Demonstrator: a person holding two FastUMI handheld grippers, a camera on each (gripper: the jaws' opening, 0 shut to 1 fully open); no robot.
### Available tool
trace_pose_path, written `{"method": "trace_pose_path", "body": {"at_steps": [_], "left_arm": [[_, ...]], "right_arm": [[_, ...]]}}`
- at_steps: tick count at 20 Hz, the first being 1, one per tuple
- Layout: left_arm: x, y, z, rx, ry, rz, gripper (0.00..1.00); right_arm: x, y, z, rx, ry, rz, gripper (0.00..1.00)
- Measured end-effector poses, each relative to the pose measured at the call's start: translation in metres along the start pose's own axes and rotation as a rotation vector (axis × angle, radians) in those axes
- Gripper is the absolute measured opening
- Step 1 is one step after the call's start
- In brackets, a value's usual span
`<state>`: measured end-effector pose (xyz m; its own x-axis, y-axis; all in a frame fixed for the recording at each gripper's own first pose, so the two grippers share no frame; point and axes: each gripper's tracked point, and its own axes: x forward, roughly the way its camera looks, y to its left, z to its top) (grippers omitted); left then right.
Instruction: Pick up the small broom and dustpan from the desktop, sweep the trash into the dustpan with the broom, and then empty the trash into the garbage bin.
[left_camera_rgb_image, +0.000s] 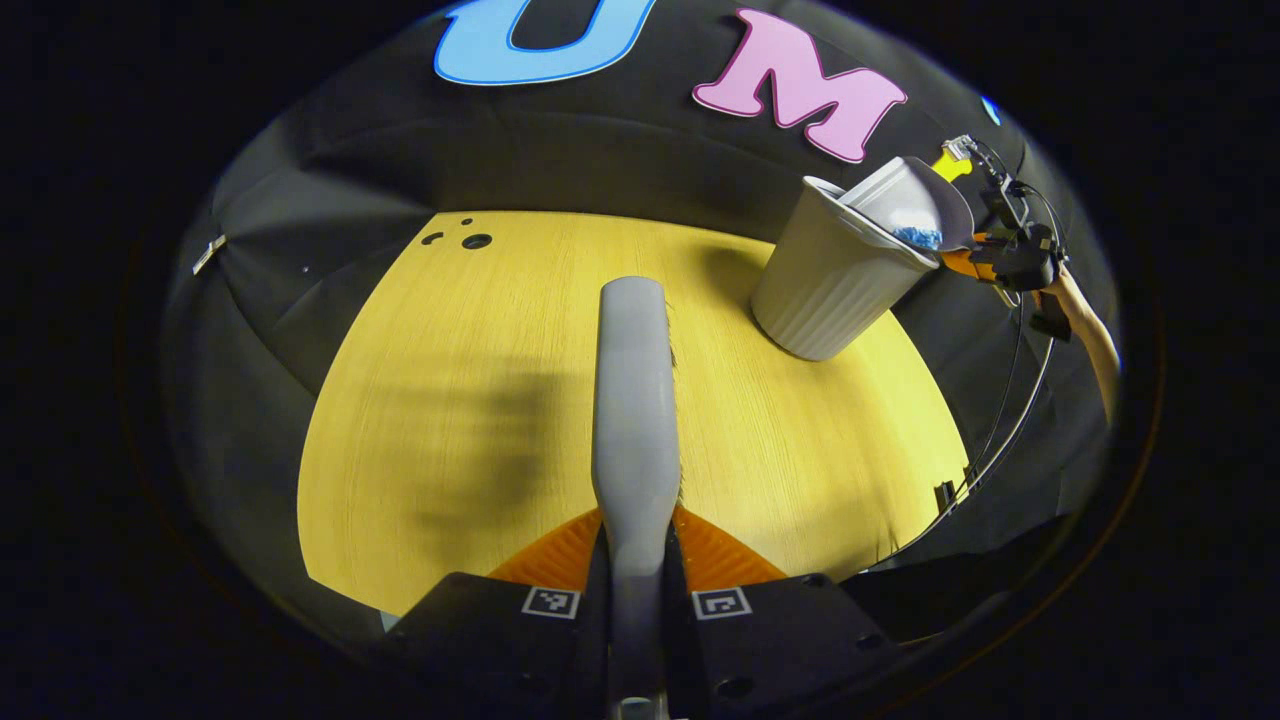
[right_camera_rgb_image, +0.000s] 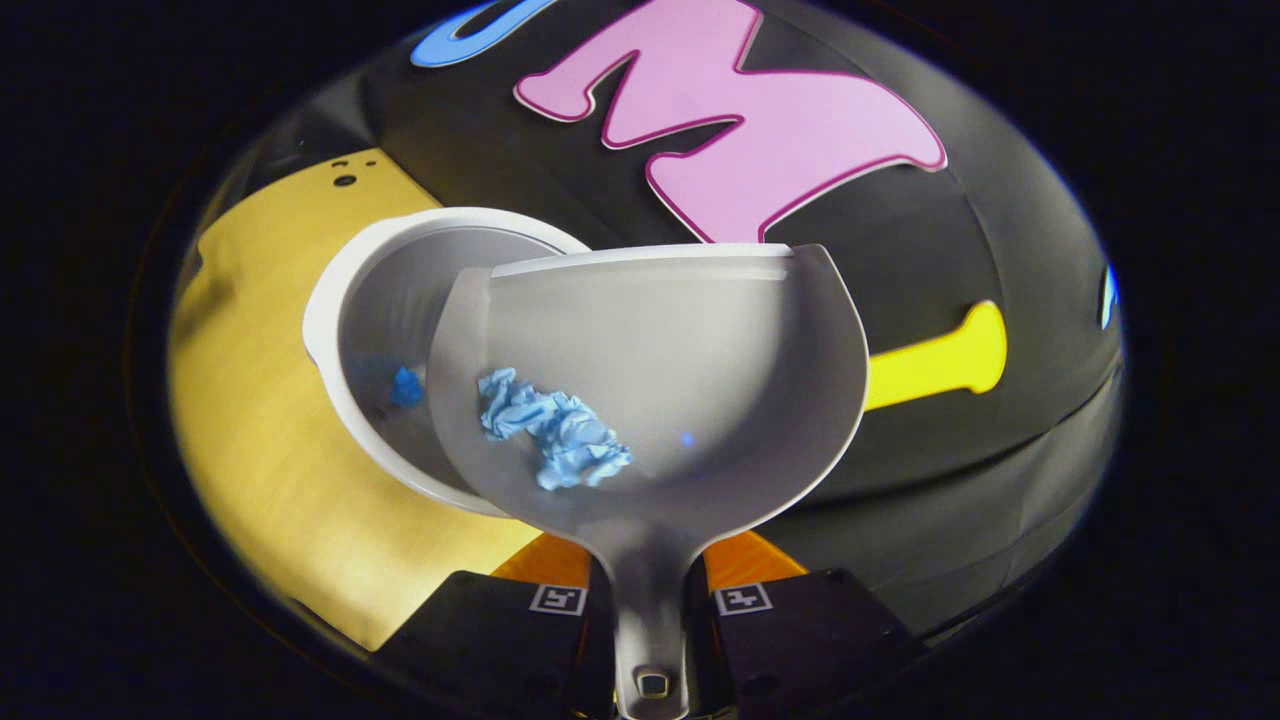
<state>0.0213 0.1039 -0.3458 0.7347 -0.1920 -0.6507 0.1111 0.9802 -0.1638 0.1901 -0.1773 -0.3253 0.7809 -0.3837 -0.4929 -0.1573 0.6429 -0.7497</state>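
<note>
Both claws grip: right claw (right_camera_rgb_image: 650, 590) holds dustpan (right_camera_rgb_image: 690, 370) over bin (right_camera_rgb_image: 330, 300) (left claw (left_camera_rgb_image: 635, 575), broom (left_camera_rgb_image: 633, 400)).

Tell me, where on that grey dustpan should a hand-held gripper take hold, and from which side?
By its narrow handle, from behind, away from the scoop. The dustpan widens into a broad curved bowl with no flat faces to pinch, while the handle tapers into a slim stem that fits between two fingers. The right hand-held gripper already clamps it there, keeping the bowl free to tip the blue crumpled paper into the bin.
</note>
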Motion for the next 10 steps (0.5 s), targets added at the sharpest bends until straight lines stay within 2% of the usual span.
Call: {"method": "trace_pose_path", "body": {"at_steps": [5,6,10], "left_arm": [[0.001,-0.002,0.0,0.011,-0.004,-0.018,0.27],[0.001,-0.002,0.0,0.009,-0.005,-0.022,0.29],[0.002,-0.005,-0.002,0.013,-0.007,-0.04,0.23]], "right_arm": [[-0.018,-0.007,0.003,-0.127,-0.023,-0.159,0.31],[-0.02,-0.009,0.006,-0.158,-0.034,-0.197,0.31],[-0.029,-0.011,0.015,-0.298,-0.097,-0.341,0.31]]}}
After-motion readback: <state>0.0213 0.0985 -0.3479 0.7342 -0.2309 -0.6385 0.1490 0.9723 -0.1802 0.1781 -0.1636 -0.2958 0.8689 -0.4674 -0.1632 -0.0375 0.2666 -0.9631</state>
